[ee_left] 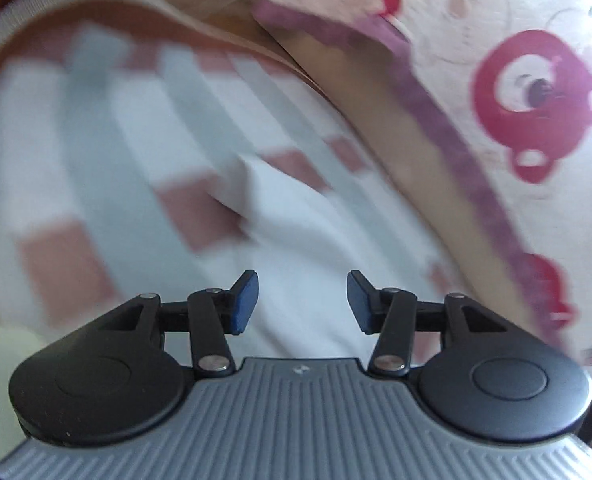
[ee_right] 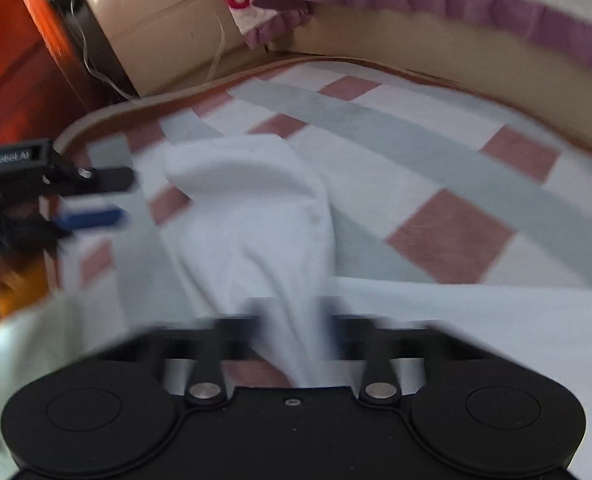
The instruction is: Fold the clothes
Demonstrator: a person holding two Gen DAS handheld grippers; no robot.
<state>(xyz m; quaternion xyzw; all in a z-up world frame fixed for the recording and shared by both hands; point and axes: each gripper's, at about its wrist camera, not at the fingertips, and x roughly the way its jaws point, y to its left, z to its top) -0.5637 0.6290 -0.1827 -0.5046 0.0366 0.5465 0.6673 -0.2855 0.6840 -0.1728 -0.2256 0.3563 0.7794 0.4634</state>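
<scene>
A white garment (ee_right: 252, 208) lies rumpled on a bed sheet checked in pink, grey and white (ee_right: 447, 152). A bunched fold of it runs down between the blurred fingers of my right gripper (ee_right: 294, 330), which is shut on it. In the left wrist view my left gripper (ee_left: 303, 302) stands open just above the white garment (ee_left: 296, 240), its blue pads (ee_left: 244, 304) apart with nothing pinched between them. The left gripper (ee_right: 124, 196) also shows at the left edge of the right wrist view, beside the garment's far end.
A quilt with red cartoon prints and a purple frill (ee_left: 535, 92) lies bunched along the far side of the bed (ee_right: 495, 4). A beige box-like edge (ee_right: 168, 40) and red-brown wood (ee_right: 12, 60) stand at the back left. Pale green cloth (ee_right: 36, 340) lies at the near left.
</scene>
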